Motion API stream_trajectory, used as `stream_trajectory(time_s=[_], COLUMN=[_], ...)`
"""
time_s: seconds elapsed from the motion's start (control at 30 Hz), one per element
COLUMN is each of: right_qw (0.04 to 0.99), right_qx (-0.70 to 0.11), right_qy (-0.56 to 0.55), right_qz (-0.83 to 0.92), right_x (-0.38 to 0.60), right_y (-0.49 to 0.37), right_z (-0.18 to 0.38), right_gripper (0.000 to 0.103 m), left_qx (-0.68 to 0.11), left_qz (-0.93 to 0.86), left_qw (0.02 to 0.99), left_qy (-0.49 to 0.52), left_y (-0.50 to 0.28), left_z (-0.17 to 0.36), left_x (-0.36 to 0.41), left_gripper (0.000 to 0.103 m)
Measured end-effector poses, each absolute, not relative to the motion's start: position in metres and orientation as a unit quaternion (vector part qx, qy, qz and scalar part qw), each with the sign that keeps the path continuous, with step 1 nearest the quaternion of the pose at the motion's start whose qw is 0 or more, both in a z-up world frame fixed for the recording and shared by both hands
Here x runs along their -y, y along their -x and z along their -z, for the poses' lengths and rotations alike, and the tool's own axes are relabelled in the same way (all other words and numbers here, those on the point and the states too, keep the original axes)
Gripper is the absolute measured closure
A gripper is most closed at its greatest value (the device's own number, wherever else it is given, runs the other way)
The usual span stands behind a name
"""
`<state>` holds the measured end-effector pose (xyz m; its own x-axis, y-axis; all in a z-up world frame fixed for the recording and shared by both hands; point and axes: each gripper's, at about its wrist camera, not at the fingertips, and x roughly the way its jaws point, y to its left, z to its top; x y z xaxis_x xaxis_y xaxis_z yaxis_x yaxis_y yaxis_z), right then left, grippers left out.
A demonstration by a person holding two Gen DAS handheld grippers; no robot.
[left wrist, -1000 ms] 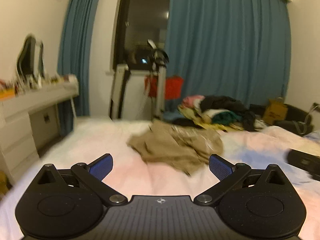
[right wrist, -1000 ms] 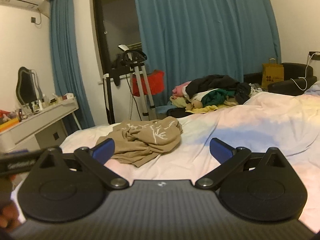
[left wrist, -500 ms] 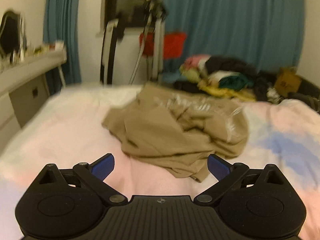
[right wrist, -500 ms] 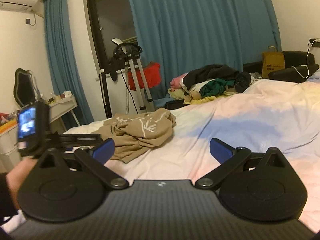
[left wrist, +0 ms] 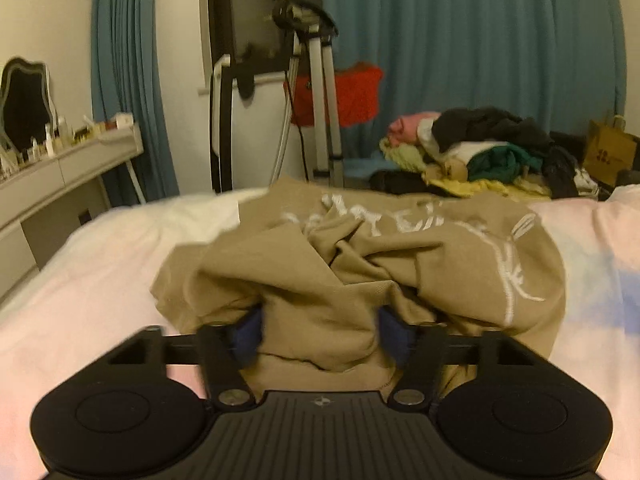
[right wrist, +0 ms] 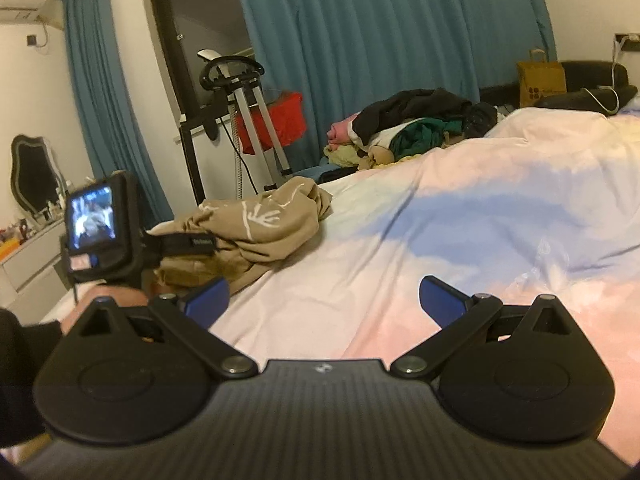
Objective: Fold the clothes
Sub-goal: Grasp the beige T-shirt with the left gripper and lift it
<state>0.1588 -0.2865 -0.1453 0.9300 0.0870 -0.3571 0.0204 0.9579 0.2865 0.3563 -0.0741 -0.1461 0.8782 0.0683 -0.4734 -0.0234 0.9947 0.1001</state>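
Shirt (left wrist: 360, 264) crumpled near left edge of bed (left wrist: 100, 264), tan, white print up. Left tool (left wrist: 320, 330) pushed into near hem, blue pads either side of fabric fold; whether pinching it, cannot tell. Right tool (right wrist: 324, 300) spread wide, holding nothing, over bare quilt well right of shirt (right wrist: 256, 224). Clothes pile (right wrist: 408, 128) beyond far bed edge. Bench (left wrist: 60, 172) at left.

Teal curtains (right wrist: 384, 40) frame a dark window (left wrist: 256, 12); below it stands a metal tripod (left wrist: 316, 92) with a red cloth (left wrist: 352, 94), left of it a cluttered white dresser (left wrist: 60, 168).
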Motion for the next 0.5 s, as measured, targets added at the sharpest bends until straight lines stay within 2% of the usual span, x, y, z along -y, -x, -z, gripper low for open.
stream_trajectory(time_s=[0.07,0.1,0.2,0.5], right_qw=[0.973,0.973,0.973,0.980], right_qx=[-0.186,-0.186,-0.183,-0.148], right_qy=[-0.133,-0.135,-0.142,-0.127], right_qz=[-0.013,-0.014,-0.018,-0.028], right_x=[0.284,0.285,0.284,0.267], right_y=[-0.162,-0.163,-0.162,-0.137], right_z=[0.149,0.150,0.149,0.138], right_gripper=[0.000,0.000,0.000,0.000], left_qx=[-0.231,-0.225,-0.208,-0.151], left_qz=[-0.011,-0.005,0.007,0.056], left_qw=[0.972,0.973,0.977,0.987], left_qy=[-0.049,-0.047,-0.039,-0.012], left_y=[-0.346,-0.338,-0.311,-0.192], left_z=[0.138,0.132,0.115,0.053], left_x=[0.072,0.069,0.059,0.021], left_gripper=[0.088,0.091,0.095,0.097])
